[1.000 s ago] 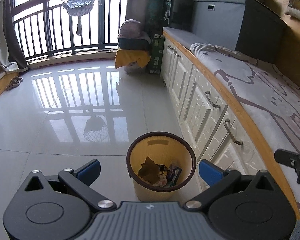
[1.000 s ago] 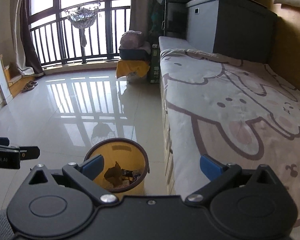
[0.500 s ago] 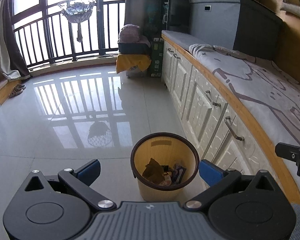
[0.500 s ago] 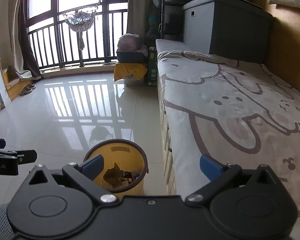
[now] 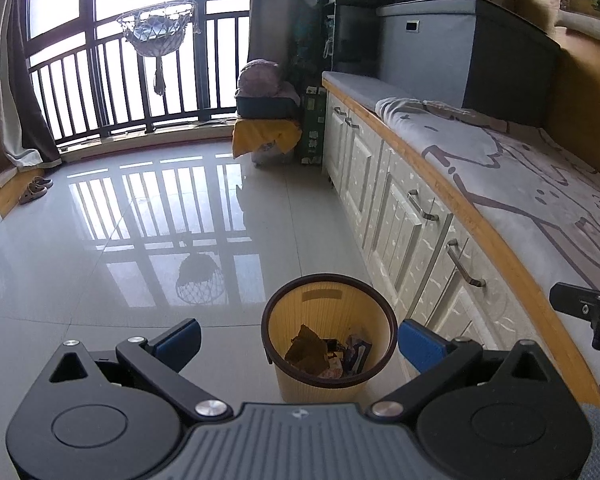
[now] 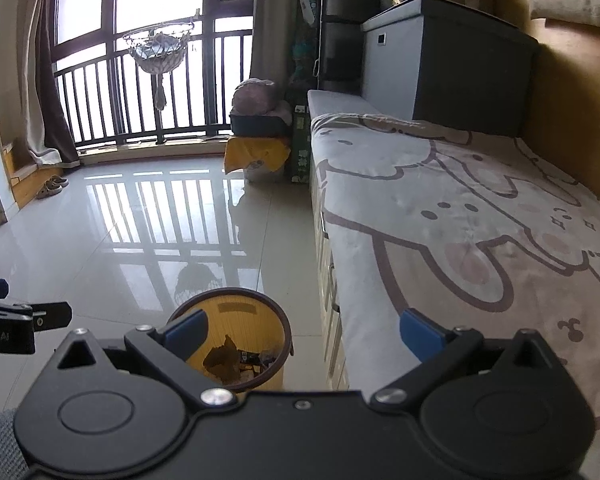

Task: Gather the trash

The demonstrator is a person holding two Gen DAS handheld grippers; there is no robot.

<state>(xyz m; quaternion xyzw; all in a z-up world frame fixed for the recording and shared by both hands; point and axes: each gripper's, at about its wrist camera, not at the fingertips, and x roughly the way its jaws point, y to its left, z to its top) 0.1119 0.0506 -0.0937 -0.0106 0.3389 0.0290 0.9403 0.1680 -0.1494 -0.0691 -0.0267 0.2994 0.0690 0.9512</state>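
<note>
While both sets of fingers are spread wide and hold nothing, the left gripper [image 5: 298, 342] hangs above the bin [image 5: 329, 332], and the right gripper [image 6: 302, 330] hangs to the bin's [image 6: 236, 346] right, over the bed's [image 6: 460, 240] edge. The bin is a round yellow ribbed pail with a dark brown rim, standing upright on the glossy floor [image 5: 120, 240] just beside the white cabinet [image 5: 400, 220] under the bed. In its bottom lies the trash [image 5: 324, 354]: a crumpled brown scrap and some printed wrappers. Further off sit a yellow-draped box [image 5: 266, 140], then the balcony railing [image 5: 120, 92] with a hanging net basket [image 5: 158, 32].
</note>
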